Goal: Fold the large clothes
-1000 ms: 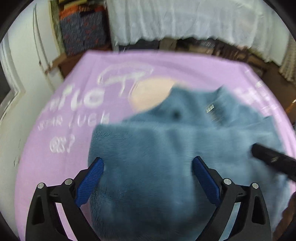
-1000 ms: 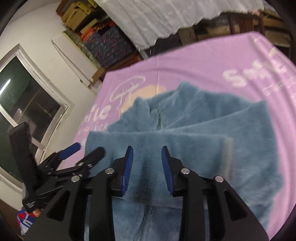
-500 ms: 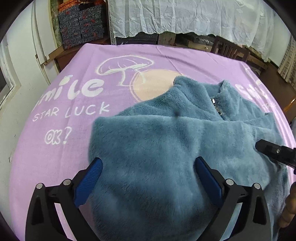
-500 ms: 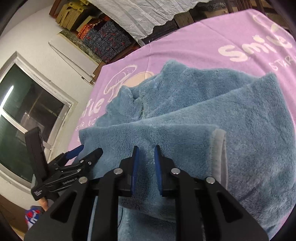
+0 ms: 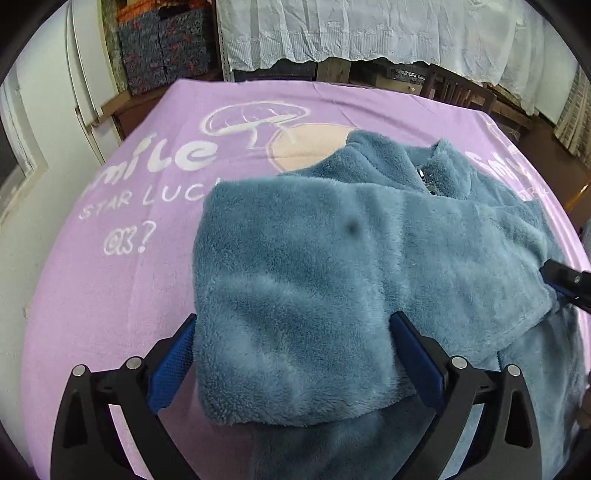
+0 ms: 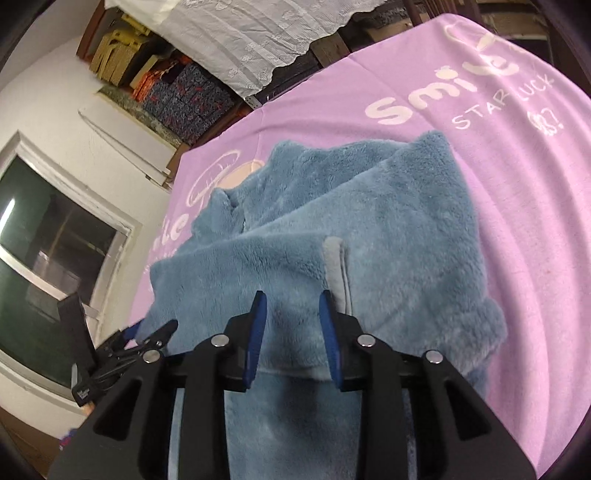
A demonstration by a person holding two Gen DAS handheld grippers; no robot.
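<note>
A blue fleece jacket (image 5: 332, 258) lies on a purple blanket (image 5: 110, 277) with white lettering, collar and zip toward the far side. A sleeve is folded across its body, and the grey cuff lining (image 6: 334, 266) shows in the right wrist view. My left gripper (image 5: 293, 343) stands wide open, a finger on either side of the folded fleece at its near left corner. My right gripper (image 6: 291, 317) is over the near edge of the jacket (image 6: 369, 221). Its jaws are opening with fleece in the narrow gap and the pads not pinching it. Each gripper shows at the edge of the other's view.
The blanket (image 6: 517, 184) extends beyond the jacket on the left, far and right sides. Behind it hang a white lace cloth (image 5: 369, 33) and dark wooden furniture. Patterned boxes (image 5: 162, 48) are stacked at the far left. A window (image 6: 44, 258) and a white wall stand left.
The right jaws narrowed on the fleece half a second ago and have since widened. The right gripper moved along the near edge toward the grey cuff. The left gripper stayed wide open and shifted slightly.
</note>
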